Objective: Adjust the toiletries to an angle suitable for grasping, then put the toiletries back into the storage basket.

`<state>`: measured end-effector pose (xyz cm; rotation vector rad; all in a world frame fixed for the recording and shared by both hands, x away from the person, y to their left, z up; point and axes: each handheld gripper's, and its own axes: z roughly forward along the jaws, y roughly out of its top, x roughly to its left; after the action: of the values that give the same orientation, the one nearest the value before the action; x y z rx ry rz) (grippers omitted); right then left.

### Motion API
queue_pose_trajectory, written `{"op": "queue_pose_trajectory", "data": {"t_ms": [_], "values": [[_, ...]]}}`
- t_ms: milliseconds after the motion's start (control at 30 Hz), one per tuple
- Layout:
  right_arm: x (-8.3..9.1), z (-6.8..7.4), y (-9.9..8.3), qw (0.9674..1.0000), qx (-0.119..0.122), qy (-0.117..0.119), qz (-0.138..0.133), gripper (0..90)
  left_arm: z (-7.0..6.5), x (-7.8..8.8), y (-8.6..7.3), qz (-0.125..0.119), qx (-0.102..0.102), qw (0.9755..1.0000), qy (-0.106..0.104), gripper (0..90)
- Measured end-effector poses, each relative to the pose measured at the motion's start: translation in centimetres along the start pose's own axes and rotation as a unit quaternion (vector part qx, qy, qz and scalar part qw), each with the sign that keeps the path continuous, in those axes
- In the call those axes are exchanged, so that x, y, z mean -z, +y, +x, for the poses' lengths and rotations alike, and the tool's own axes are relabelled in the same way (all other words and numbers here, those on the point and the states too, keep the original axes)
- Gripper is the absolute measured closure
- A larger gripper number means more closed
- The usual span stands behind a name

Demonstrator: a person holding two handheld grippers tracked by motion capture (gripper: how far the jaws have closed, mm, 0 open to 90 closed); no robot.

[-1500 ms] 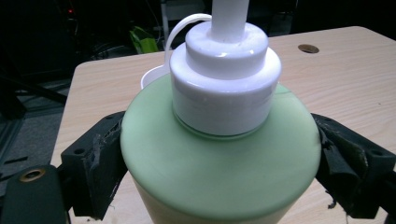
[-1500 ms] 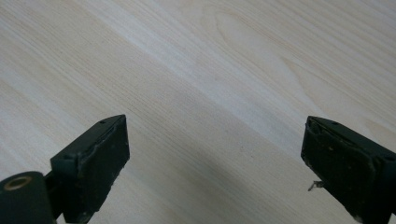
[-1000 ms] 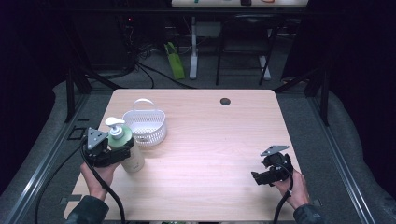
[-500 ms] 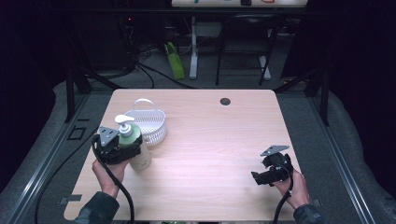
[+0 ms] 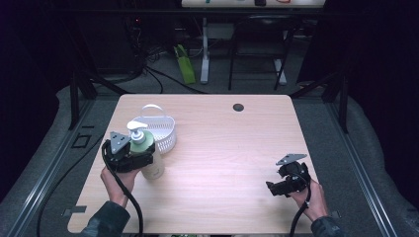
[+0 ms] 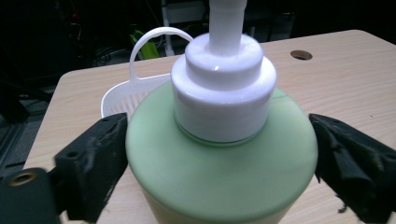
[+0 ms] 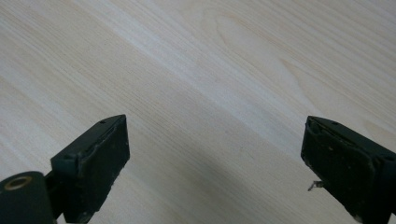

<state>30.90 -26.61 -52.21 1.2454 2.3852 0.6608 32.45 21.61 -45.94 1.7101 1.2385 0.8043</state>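
At left of the high view, the left gripper clasps a green pump bottle beside a white basket (jaws just widening), so lift it upright; the right gripper rests unclenched, empty, lower right.

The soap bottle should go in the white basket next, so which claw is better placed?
Left. The left claw already has the soap bottle between its jaws, beside the white basket. The right claw is open, far across the table.
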Motion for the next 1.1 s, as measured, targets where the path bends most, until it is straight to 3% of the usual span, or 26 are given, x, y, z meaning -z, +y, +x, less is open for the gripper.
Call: {"op": "queue_pose_trajectory", "data": {"t_ms": [267,500,1100], "values": [[0.0,-0.1,0.0,1.0000,0.000,0.002,-0.001,7.3,1.1,0.9,0.5,0.004,-0.009,0.9996,-0.025,0.0],[0.0,0.0,0.0,1.0000,0.000,0.001,0.000,7.3,1.7,1.7,1.5,-0.001,-0.017,0.9985,-0.052,0.0],[0.0,0.0,0.0,1.0000,0.001,0.000,0.000,7.3,1.7,1.4,3.1,-0.002,-0.001,0.9986,-0.052,0.3]]}}
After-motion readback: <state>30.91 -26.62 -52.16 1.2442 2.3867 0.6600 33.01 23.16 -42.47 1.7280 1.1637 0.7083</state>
